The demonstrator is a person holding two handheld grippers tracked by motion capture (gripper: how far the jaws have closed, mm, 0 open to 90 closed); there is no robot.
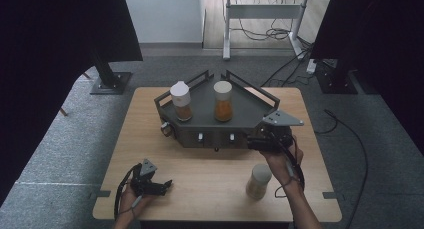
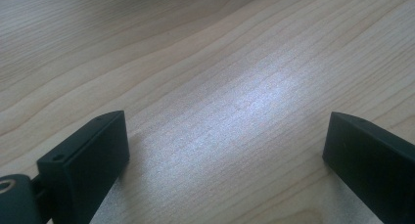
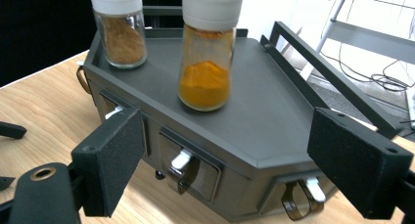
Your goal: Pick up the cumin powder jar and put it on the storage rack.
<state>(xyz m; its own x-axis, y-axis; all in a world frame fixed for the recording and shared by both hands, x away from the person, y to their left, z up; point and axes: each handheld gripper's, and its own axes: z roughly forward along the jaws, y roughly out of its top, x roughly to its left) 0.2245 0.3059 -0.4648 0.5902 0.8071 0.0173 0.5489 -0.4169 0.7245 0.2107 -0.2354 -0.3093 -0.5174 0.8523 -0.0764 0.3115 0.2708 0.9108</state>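
- no text, label, brand, number or sign can be read anywhere in these views.
- the two spice jars (image 3: 205, 48) on the dark rack (image 3: 274, 121) have plain white caps and bare glass, with no lettering.
- the near jar (image 1: 259, 181) on the table is too blurred to show any writing.
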